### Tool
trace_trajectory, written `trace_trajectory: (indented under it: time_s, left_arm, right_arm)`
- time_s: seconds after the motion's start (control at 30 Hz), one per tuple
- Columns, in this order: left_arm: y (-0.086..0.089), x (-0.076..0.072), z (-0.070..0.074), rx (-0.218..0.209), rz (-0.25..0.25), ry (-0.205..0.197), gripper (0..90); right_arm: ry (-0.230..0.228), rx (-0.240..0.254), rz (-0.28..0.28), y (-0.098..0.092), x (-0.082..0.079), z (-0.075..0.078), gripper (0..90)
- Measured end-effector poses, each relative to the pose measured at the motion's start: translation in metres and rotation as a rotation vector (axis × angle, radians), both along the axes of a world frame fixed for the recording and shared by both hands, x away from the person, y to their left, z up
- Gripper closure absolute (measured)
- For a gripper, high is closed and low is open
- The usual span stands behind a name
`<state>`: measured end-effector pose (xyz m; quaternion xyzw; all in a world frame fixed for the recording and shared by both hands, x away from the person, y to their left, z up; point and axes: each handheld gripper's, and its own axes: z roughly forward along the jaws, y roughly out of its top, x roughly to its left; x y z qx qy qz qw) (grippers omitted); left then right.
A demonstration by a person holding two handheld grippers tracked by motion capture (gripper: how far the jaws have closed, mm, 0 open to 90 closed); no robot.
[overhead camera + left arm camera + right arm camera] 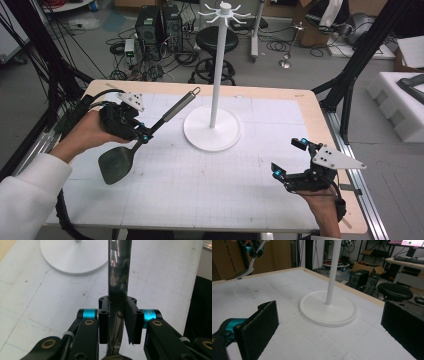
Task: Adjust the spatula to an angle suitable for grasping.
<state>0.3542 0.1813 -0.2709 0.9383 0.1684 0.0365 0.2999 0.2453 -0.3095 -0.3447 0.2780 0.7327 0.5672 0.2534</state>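
A dark spatula (pixel 116 162) with a long metal handle (pixel 178 104) hangs above the table's left side, blade low and handle pointing toward the stand. My left gripper (pixel 144 134) is shut on its neck; in the left gripper view the pads (pixel 132 323) clamp the grey handle (pixel 118 272). A white hook stand (pixel 218 65) rises from a round base (pixel 211 130) at the table's middle. My right gripper (pixel 289 157) rests open at the right front, nothing between its pads (pixel 262 325). From the right gripper view the spatula (pixel 247 270) appears at top left.
The white gridded tabletop (pixel 200 190) has a wooden rim (pixel 315 107). Beyond the far edge stand a black stool (pixel 216 42), computer cases and cables. White foam blocks (pixel 400 105) lie off to the right.
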Motion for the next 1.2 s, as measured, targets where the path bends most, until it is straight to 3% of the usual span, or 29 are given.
trace_trajectory:
  time_s: [0.13,0.37,0.43,0.77,0.93,1.03,1.2]
  left_arm:
    - [-0.006,-0.004,0.002,-0.021,-0.039,-0.013,75.1]
    - [-0.022,-0.013,0.004,-0.108,-0.098,-0.042,75.1]
    - [-0.026,-0.014,0.005,-0.114,-0.111,-0.054,75.1]
    - [-0.036,-0.024,0.017,-0.226,-0.063,-0.124,75.1]
    - [-0.039,-0.027,0.024,-0.276,-0.061,-0.127,75.1]
    - [-0.041,-0.027,0.027,-0.296,-0.042,-0.153,75.1]
    - [-0.042,-0.025,0.03,-0.347,-0.043,-0.143,75.1]
  right_arm:
    - [-0.007,-0.001,0.003,0.002,0.0,0.002,0.2]
    - [-0.006,-0.005,0.011,0.003,0.001,0.002,0.2]
    - [-0.004,-0.004,0.01,0.004,0.001,0.001,0.2]
    - [-0.006,0.001,0.009,0.004,0.001,0.003,0.2]
    - [-0.01,0.0,0.013,0.004,0.001,0.003,0.2]
    - [-0.009,0.001,0.007,0.005,0.001,0.003,0.2]
    - [-0.014,0.0,0.007,0.005,0.002,0.003,0.2]
